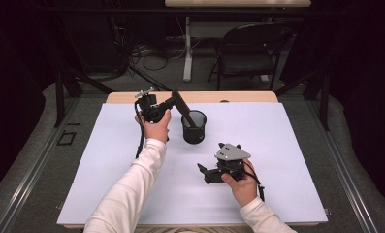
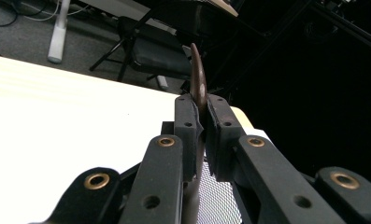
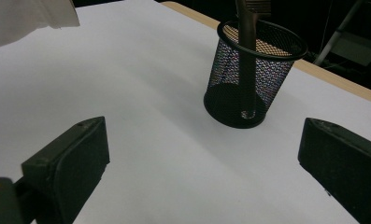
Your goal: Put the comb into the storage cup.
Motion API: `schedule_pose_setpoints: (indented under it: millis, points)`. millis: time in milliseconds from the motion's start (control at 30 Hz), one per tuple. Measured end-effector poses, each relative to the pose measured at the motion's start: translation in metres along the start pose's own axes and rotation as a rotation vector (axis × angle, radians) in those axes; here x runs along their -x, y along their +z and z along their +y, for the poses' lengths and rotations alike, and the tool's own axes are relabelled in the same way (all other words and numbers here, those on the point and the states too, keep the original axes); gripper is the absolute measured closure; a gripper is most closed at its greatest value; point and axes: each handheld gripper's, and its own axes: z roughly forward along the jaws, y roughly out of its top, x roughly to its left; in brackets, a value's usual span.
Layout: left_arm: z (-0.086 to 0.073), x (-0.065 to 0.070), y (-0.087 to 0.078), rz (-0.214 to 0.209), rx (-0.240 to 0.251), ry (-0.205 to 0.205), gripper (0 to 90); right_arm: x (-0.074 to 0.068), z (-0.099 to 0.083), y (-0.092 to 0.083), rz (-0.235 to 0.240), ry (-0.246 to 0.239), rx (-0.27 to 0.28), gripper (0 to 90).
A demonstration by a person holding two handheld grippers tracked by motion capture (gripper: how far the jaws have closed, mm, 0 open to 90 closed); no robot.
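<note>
A black mesh cup (image 1: 194, 128) (image 3: 230, 70) stands upright on the white table cover, a little back of the middle. A slim brown utensil (image 1: 185, 109) (image 2: 199, 77) (image 3: 246, 60) leans in it with its lower end on the cup's floor. My left gripper (image 1: 174, 99) (image 2: 203, 111) reaches in from the cup's left and is shut on the utensil's upper part, and the curved brown tip sticks out past the jaws. Nearer the front, to the cup's right, my right gripper (image 1: 203, 173) (image 3: 202, 154) lies low over the cover. It is open, points toward the cup, and has nothing between its jaws.
The white cover (image 1: 277, 145) spreads over most of the wooden table (image 1: 248, 96). Beyond the far edge stand a folding chair (image 1: 248, 51) and a white desk leg (image 1: 187, 48) on a floor with cables. A white sleeve (image 3: 29, 16) shows at the right gripper view's top left.
</note>
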Motion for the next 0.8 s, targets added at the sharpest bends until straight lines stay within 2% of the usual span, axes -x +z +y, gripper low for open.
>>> schedule_pose_setpoints:
  millis: [67, 400, 800]
  points:
    - [0.0, -0.002, 0.0, 0.002, 0.005, -0.017, 83.9, 0.0, 0.0, 0.0, -0.001, -0.002, 0.0, 2.1]
    - [-0.001, -0.012, -0.001, 0.018, 0.001, -0.039, 83.5, 0.0, 0.0, 0.0, 0.001, -0.003, -0.002, 2.2]
    - [-0.001, -0.013, -0.001, 0.024, 0.002, -0.045, 82.2, 0.0, 0.0, 0.0, 0.0, -0.002, 0.0, 2.4]
